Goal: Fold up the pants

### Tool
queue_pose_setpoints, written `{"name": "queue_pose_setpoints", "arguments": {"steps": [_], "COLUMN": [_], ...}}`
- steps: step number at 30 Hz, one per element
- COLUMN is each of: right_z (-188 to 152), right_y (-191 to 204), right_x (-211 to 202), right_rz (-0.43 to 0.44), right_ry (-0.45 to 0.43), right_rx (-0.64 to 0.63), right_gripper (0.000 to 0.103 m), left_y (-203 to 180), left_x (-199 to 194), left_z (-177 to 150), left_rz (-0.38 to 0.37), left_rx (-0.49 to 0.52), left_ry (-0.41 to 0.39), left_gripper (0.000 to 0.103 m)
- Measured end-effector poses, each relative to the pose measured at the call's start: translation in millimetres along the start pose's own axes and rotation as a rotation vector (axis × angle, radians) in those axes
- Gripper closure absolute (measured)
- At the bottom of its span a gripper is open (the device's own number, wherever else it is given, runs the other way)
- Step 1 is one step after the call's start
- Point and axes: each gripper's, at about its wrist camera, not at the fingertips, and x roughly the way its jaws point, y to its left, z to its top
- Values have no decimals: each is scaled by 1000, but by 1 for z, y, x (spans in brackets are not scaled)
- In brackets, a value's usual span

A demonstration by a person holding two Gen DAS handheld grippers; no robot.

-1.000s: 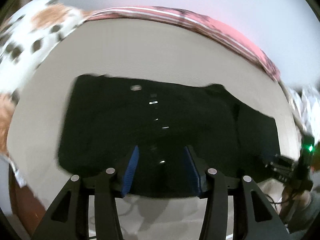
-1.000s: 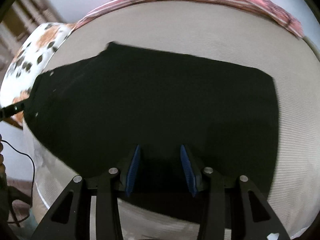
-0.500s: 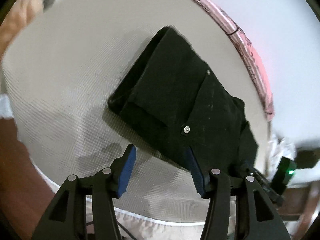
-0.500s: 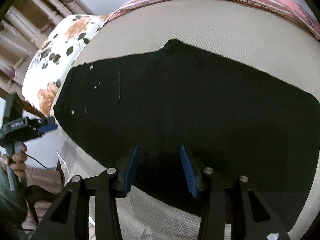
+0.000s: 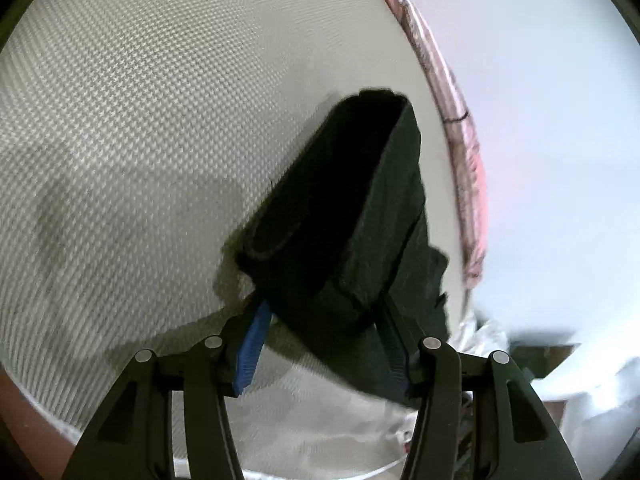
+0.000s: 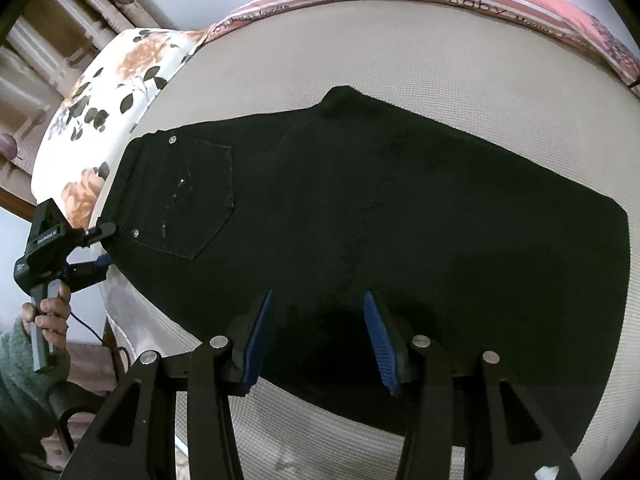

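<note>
Left gripper [image 5: 324,340] swung down to the waistband end of black pants [image 6: 380,216] near the mattress [image 6: 400,56] left edge, jaws just widened, straddling that corner, grip unclear. Right gripper [image 6: 318,340] half-open over the near hem, barely shifted; pants flat across the mattress.

Both your grippers are the same build: black angled plastic frames with triangular cut-outs, round silver screws along the top, and ribbed blue pads on the fingers [image 6: 260,340]. From the right cam your left gripper [image 6: 102,246] shows as a boxy black body with small white lettering, a grey handle and a thin black cable trailing off. Your sleeve [image 6: 18,372] is fuzzy grey-green.
</note>
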Motion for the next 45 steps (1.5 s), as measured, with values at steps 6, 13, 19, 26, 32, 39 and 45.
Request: {"name": "queue_pose_setpoints", "arguments": {"steps": [6,13,19,26,32,39,45], "right_z": [4,5,8,19,25,14,0], "right_y": [10,16,2,-29,-78,-133,-184], "right_x": [10,15,8,-29,-82,-113,-123], "right_rz": [23,23,12,5,-47,-76,-39], "right_ry": [18,24,5,-83,-194,-254,-278], "right_rx": [1,4,28,74,147,256,385], "right_gripper": [59,59,59,59,55,55,55], "left_y": [4,-25,-53,-163,-249,-316,-338], "left_x": [5,17,18,22,77,149,232], "left_z": [15,15,11,-15,-50,-109,-173], "left_rz": [-87,20,104,92,80,-55,29], "left_rx": [13,210,270,513,675,777,930], "left_ry": [-42,-56,-79,-110,-38,116,252], "left_gripper": [47,55,76,77,77,77,77]}}
